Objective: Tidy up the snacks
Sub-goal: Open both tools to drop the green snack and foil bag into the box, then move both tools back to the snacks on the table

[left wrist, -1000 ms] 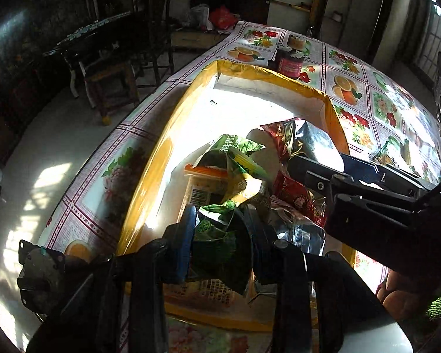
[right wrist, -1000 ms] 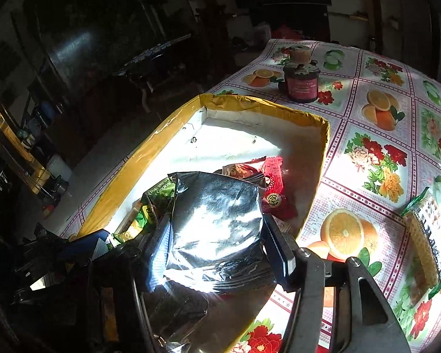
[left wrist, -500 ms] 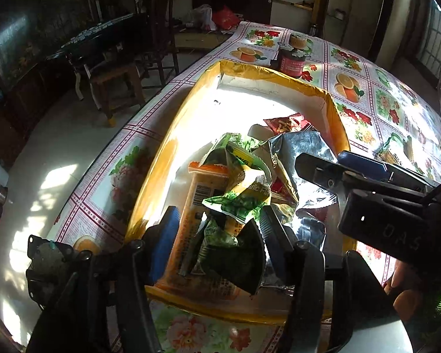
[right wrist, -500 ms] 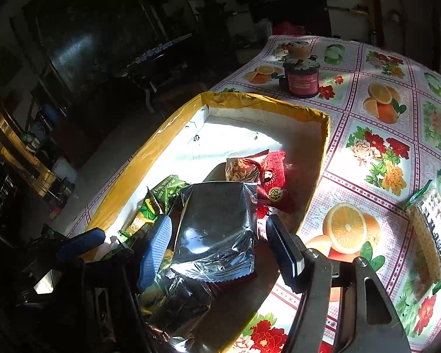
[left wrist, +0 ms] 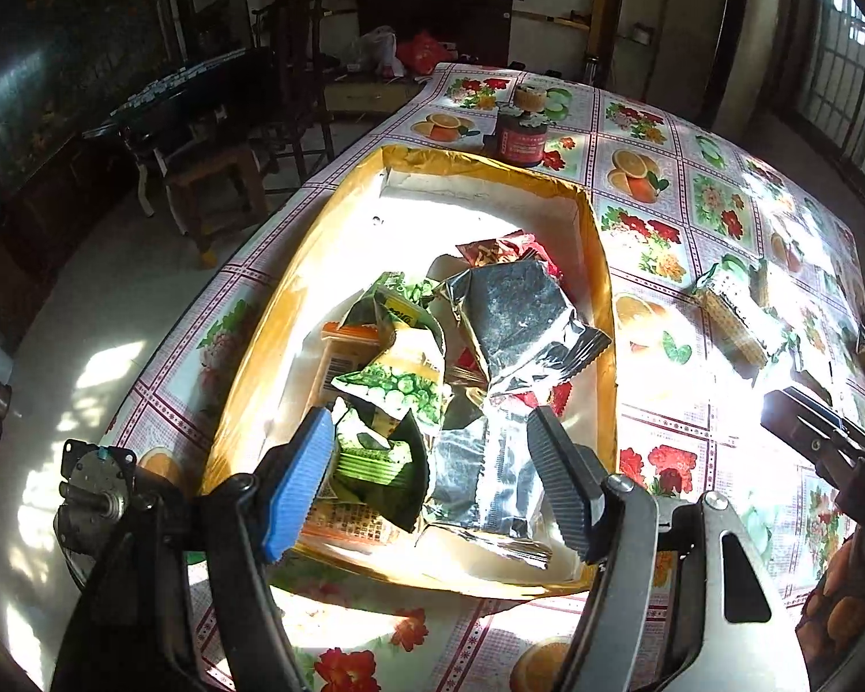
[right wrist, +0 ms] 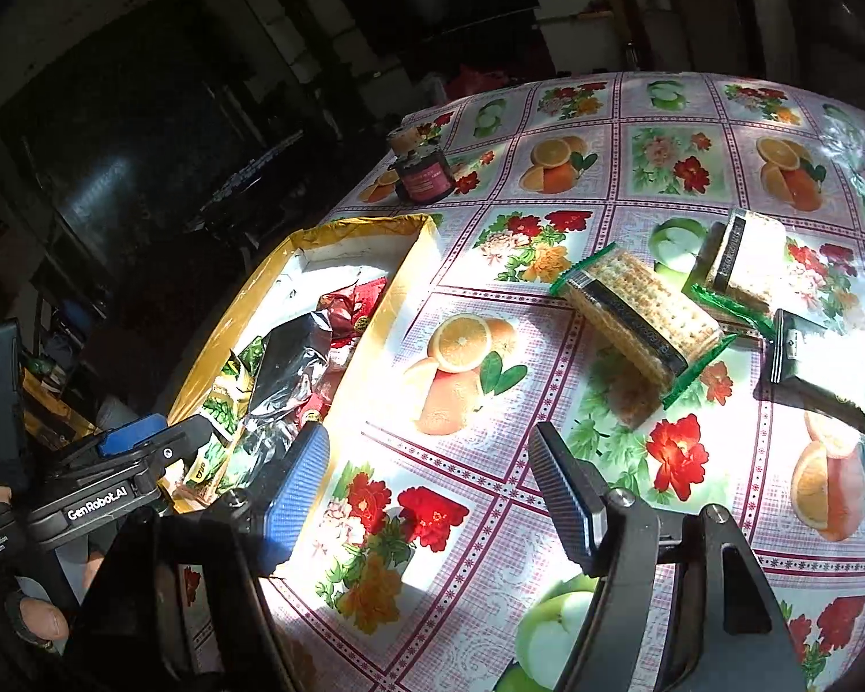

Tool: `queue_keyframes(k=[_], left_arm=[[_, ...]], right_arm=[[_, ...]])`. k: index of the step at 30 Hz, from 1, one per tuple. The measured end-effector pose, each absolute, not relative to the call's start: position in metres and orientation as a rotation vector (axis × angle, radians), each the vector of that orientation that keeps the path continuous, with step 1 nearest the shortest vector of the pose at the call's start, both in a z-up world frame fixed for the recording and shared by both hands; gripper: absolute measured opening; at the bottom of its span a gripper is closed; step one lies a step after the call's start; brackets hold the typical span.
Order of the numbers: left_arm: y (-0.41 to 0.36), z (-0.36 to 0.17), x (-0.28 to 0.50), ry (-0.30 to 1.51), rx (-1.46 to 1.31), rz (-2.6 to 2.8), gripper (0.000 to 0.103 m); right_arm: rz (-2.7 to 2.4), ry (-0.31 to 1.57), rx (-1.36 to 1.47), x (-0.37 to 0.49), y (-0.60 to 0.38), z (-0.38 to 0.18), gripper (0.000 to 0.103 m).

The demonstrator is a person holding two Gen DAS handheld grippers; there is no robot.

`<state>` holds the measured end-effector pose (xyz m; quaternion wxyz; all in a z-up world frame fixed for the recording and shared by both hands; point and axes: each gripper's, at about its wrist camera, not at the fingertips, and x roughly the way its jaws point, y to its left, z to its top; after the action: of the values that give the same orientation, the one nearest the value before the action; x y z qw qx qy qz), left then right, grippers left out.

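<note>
Now both tools stand released, jaws just widening: left tool (left wrist: 429, 478) over the yellow-rimmed cardboard box (left wrist: 602, 288) of snack packets, right tool (right wrist: 429, 487) beside it above the fruit-patterned table (right wrist: 605, 461).

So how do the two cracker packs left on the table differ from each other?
The nearer cracker pack lies at a slant, its tan crackers and green end seals plainly showing. The farther cracker pack looks paler, washed out by sun, and stands more upright in the picture. They share a dark label band, and both rest on the floral tablecloth outside the yellow box.
</note>
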<state>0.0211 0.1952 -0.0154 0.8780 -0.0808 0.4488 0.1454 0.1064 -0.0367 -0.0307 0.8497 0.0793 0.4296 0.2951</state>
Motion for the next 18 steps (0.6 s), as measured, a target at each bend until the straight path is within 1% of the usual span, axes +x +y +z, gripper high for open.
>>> queue_keyframes(k=[5, 7, 9, 18], left_arm=[[0.165, -0.011, 0.025, 0.936, -0.14, 0.249, 0.071], [0.152, -0.01, 0.027, 0.937, -0.125, 0.222, 0.073], [0.138, -0.01, 0.03, 0.944, -0.116, 0.191, 0.079], [0.089, -0.015, 0.05, 0.989, -0.11, 0.078, 0.082]], right_arm=[[0.528, 0.917, 0.215, 0.097, -0.087, -0.042, 0.072], [0.5, 0.92, 0.235, 0.094, -0.104, -0.045, 0.072], [0.476, 0.917, 0.252, 0.089, -0.119, -0.047, 0.072], [0.404, 0.9, 0.308, 0.082, -0.166, -0.051, 0.072]])
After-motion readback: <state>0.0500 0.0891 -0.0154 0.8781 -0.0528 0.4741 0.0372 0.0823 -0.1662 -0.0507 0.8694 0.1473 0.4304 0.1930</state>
